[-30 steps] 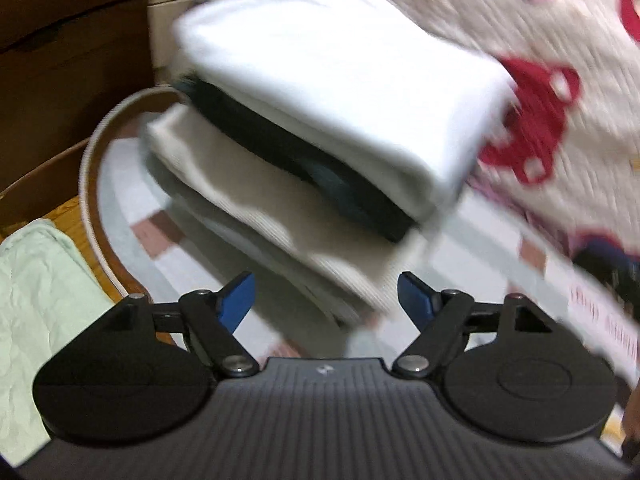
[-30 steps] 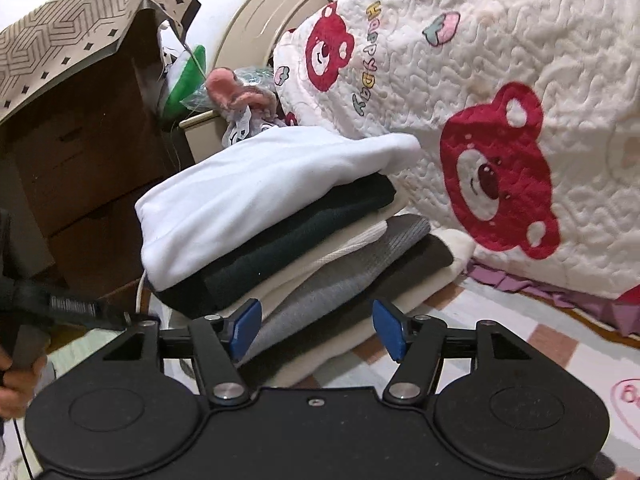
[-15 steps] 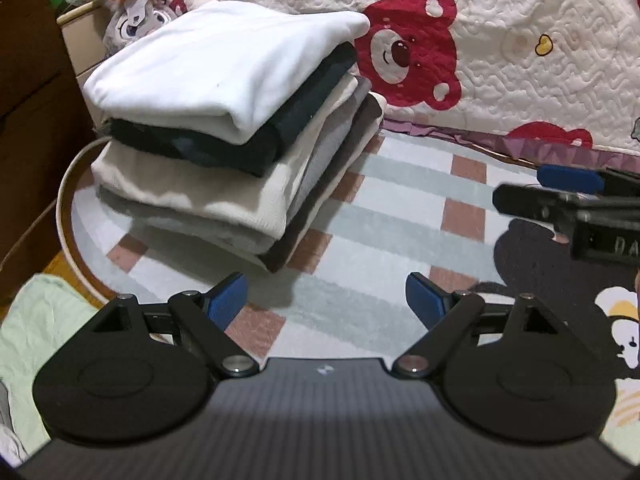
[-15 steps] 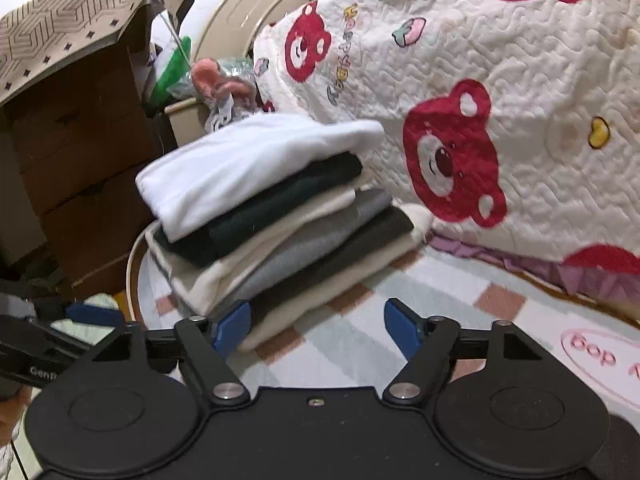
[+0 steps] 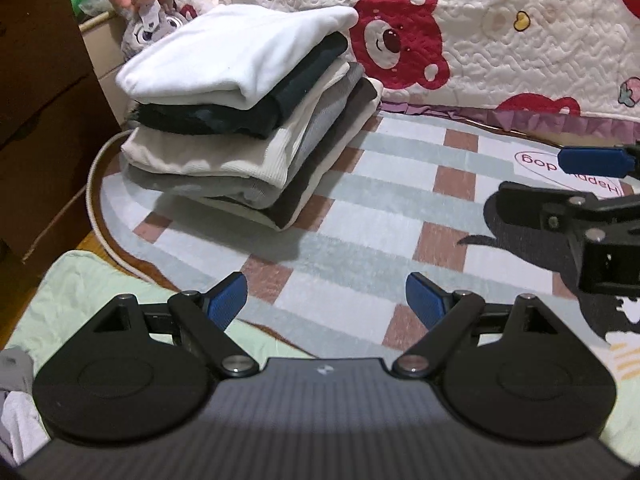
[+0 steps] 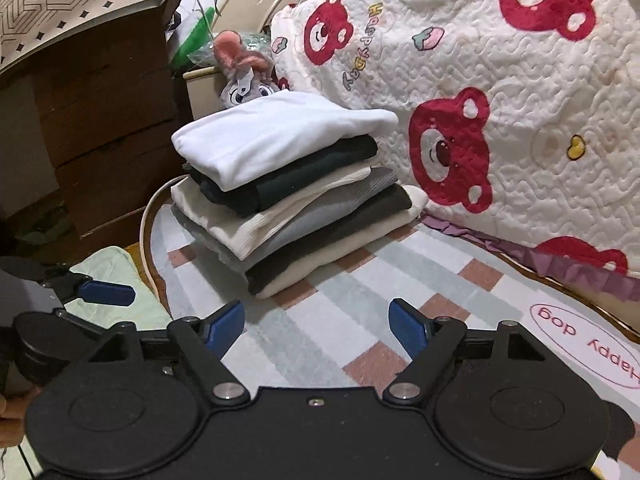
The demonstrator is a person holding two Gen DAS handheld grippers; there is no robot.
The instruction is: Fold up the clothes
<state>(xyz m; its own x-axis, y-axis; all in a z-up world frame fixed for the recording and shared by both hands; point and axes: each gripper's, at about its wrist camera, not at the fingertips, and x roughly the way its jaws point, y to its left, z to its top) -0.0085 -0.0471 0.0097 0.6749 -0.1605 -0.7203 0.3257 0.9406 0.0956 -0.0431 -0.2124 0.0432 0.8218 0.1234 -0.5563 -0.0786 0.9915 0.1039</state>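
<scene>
Down at floor level, the left wrist view looks across a checked rug (image 5: 360, 216) of pale green, white and pink squares. The left tongs (image 5: 326, 300) hang over it with their blue pads spread wide and nothing between them. Ahead and to the left stands the stack of folded clothes (image 5: 256, 120), resting on the rug near its rounded edge: a white garment (image 5: 232, 56) lies on top, a dark one beneath it, then cream, grey and brown layers. Behind the stack hangs a quilted bedspread (image 5: 500, 32) printed with red bears, and a grey plush toy (image 5: 148, 20) peeks over the pile. A mint-green cloth (image 5: 80, 304) lies on the floor at lower left. At the right edge, the right tongs (image 5: 576, 176) reach in sideways; from here I can make out only one blue pad clearly.

From the right wrist view, the right tongs (image 6: 318, 326) also stand wide apart and empty above the rug (image 6: 380, 280). The stack (image 6: 296, 196) sits straight ahead, just beside the bedspread (image 6: 500, 100). A brown cabinet (image 6: 92, 100) stands to the left. The left tongs (image 6: 80, 296) show at the left edge, over the mint-green cloth (image 6: 108, 264).
</scene>
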